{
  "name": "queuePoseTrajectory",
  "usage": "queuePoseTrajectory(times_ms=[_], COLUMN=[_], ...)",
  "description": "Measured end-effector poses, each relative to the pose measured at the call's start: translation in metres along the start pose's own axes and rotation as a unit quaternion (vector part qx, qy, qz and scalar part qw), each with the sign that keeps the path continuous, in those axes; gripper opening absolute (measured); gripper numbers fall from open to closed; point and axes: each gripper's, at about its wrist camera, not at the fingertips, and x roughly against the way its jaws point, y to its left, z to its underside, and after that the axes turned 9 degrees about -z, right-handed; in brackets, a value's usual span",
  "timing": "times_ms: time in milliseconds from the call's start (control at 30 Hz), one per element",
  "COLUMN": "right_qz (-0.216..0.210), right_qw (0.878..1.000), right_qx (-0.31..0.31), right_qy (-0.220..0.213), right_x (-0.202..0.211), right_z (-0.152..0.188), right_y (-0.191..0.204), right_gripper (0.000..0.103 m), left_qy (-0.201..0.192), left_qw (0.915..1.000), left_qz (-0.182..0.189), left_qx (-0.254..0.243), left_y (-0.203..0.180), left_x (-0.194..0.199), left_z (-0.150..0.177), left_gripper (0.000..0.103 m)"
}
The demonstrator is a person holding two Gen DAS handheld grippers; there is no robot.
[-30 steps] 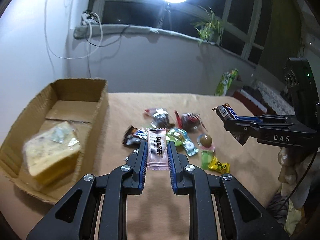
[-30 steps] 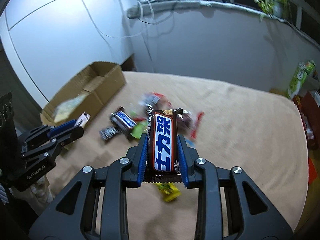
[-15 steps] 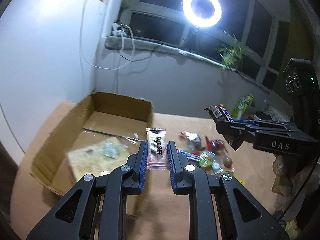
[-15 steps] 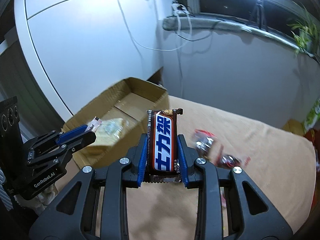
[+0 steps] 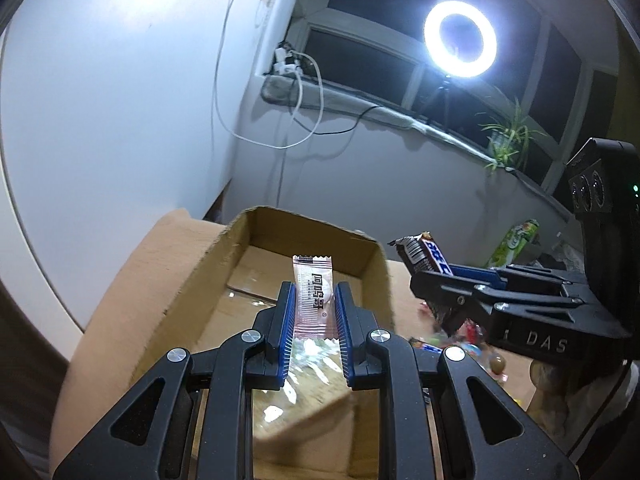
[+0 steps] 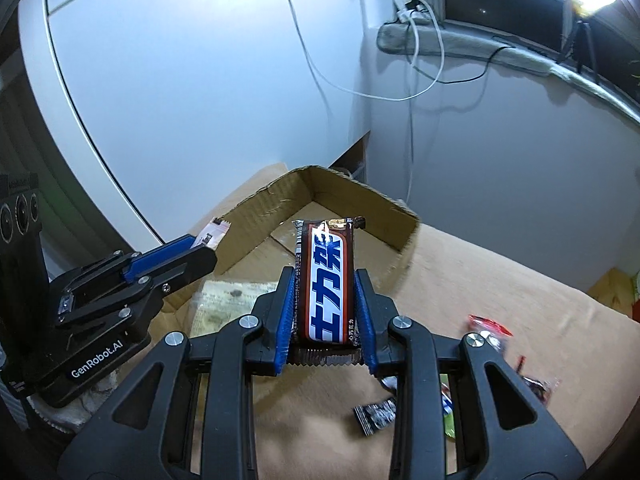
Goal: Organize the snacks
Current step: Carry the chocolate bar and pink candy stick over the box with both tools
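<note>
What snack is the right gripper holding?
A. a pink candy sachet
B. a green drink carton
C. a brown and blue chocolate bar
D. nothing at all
C: in the right wrist view the right gripper is clamped on a brown and blue chocolate bar, held upright above the cardboard box.

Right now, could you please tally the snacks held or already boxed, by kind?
Chocolate bar, in the right gripper: 1
Pink sachet, in the left gripper: 1
Clear bag, in the cardboard box: 1
Total: 3
The loose snacks are too blurred to count.
</note>
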Motion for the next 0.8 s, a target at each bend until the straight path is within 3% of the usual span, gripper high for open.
queuePoseTrajectory(times_ms=[400, 633, 700, 800], right_qz=[0.004, 0.003, 0.005, 0.010], right_qw=[0.999, 0.999, 0.999, 0.999], right_qx=[-0.006, -0.010, -0.010, -0.009], right_qy=[0.033, 0.043, 0.041, 0.034], right_x=[-0.056, -0.065, -0.063, -0.057], right_z=[-0.014, -0.013, -0.014, -0.014], right_y=[-0.006, -0.009, -0.009, -0.009], right_gripper=[0.029, 0.030, 0.031, 0.042], left_qy=[0.020, 0.027, 0.029, 0.029], left_qw=[0.9996, 0.9993, 0.9993, 0.9993], left_qz=[-0.019, -0.025, -0.025, -0.025], left_qx=[0.000, 0.007, 0.007, 0.007], left_y=[0.013, 0.018, 0.020, 0.020], left_x=[-0.030, -0.033, -0.035, -0.034], left_z=[-0.013, -0.013, -0.013, -0.012], left_gripper=[0.018, 0.020, 0.025, 0.028])
